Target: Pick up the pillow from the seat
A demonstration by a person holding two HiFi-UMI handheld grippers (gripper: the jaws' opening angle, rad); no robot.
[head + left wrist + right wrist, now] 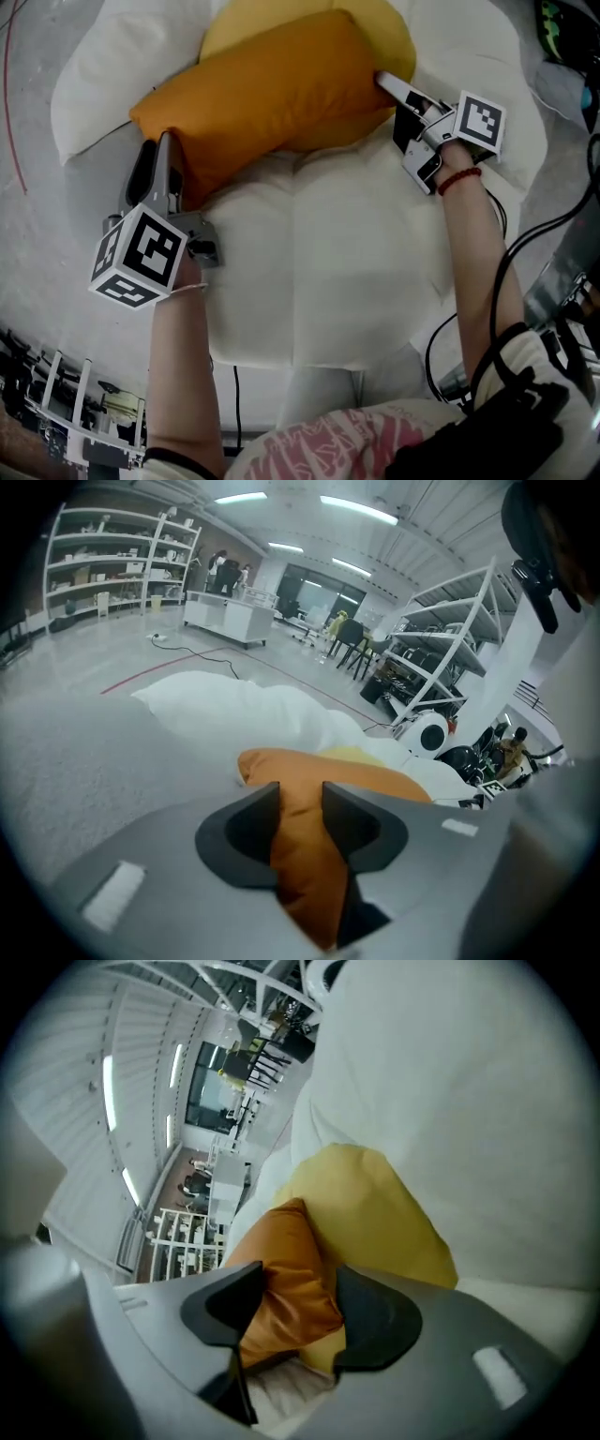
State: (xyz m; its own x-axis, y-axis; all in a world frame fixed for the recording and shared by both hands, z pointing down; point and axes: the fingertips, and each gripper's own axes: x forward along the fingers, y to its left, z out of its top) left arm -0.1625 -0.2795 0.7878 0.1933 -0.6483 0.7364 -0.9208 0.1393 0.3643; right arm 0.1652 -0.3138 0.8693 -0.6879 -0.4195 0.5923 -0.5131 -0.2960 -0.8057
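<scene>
Nearest, the left gripper (157, 155) is clamped on the 8 o'clock corner of the plump orange fabric pillow (272, 89), which is laid at 12 o'clock on the white padded seat (319, 272). The right gripper (392, 86) is pinched on its 3 o'clock corner. Such thin folds could be lost, and the soft yellow cushion (398, 33) could be dragged along.

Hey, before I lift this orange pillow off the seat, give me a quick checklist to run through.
1. The left gripper clamps the orange pillow: ok, fabric pinched between its jaws.
2. The right gripper holds the other end: ok, orange fabric fills its jaws.
3. The yellow pillow is free of the right jaws: cannot tell, it shows right beside them.
4. Pillow clear of the seat: not ok, it lies on it.
</scene>
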